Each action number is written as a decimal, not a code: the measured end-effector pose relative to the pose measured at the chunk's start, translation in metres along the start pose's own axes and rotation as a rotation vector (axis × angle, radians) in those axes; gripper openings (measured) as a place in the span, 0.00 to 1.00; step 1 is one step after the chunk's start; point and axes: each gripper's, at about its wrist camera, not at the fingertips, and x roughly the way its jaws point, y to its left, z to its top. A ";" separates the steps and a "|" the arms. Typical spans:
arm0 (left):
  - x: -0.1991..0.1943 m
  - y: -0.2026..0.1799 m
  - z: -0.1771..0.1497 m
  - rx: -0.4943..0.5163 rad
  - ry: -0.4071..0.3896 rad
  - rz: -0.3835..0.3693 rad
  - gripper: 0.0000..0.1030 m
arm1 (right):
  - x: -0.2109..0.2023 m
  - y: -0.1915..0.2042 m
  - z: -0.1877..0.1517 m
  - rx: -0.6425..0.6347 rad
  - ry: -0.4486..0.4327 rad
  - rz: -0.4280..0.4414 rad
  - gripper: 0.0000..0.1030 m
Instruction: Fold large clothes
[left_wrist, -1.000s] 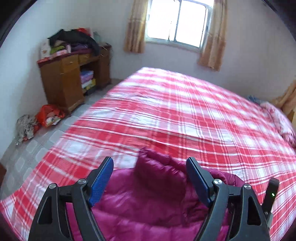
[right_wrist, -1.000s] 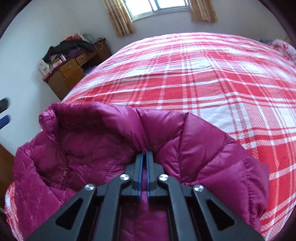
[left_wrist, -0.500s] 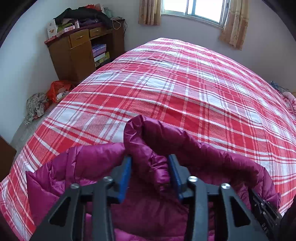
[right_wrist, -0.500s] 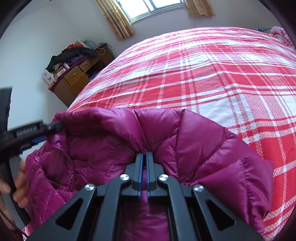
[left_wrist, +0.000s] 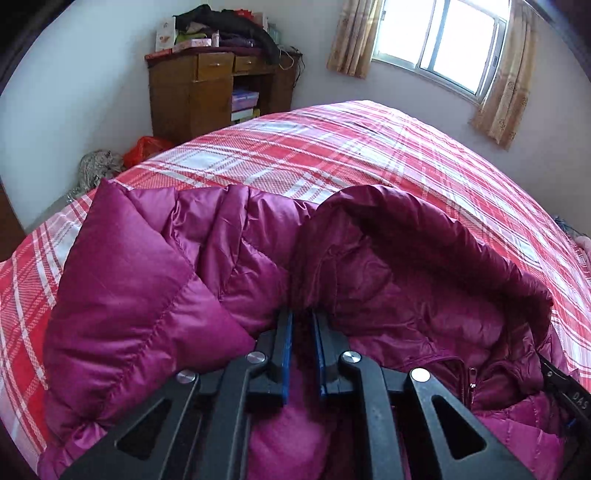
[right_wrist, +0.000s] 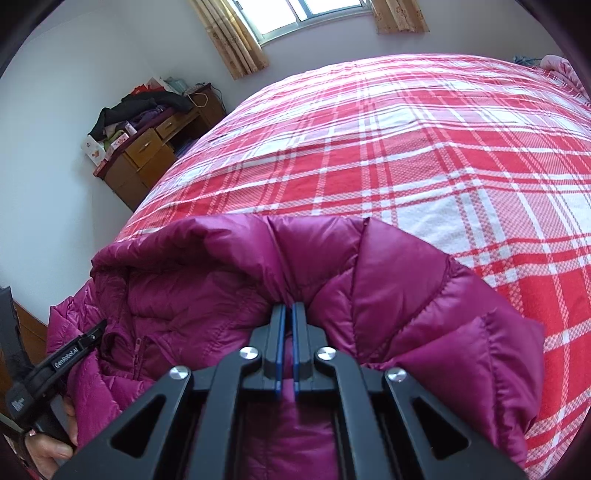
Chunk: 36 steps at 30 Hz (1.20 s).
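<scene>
The bed, under a red plaid sheet, fills both views, and most of it lies bare ahead of both grippers, toward the window wall. The jacket, a purple puffer, is bunched at the bed's near edge, close to the left corner on the cabinet side. It lies crosswise, its long axis along that near edge, with the collar end arching up between the two grips and the zipper showing under it.

The left gripper has just been closing, and its jaws now stand narrow, pinching a fold of jacket where the collar meets the quilted shoulder panel. The right gripper is clamped tight on a fold at the other side of the collar, with puffy cloth bulging around its fingers. In the right wrist view the left gripper's body shows at the lower left, so the two grips sit near each other on the same upper edge, left one nearer the bed's corner.

I judge the next move turns on that bare sheet ahead: with both grips set, the jacket can be carried forward and spread flat.
</scene>
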 end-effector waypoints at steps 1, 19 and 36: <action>0.000 0.002 0.000 -0.011 0.001 -0.013 0.12 | -0.006 0.000 0.000 0.010 -0.008 -0.023 0.03; -0.006 0.017 0.000 -0.056 0.002 -0.086 0.12 | 0.030 0.049 0.008 -0.057 0.122 0.011 0.05; -0.004 -0.060 0.098 0.206 -0.001 -0.035 0.12 | 0.022 0.023 -0.005 -0.033 0.068 0.189 0.01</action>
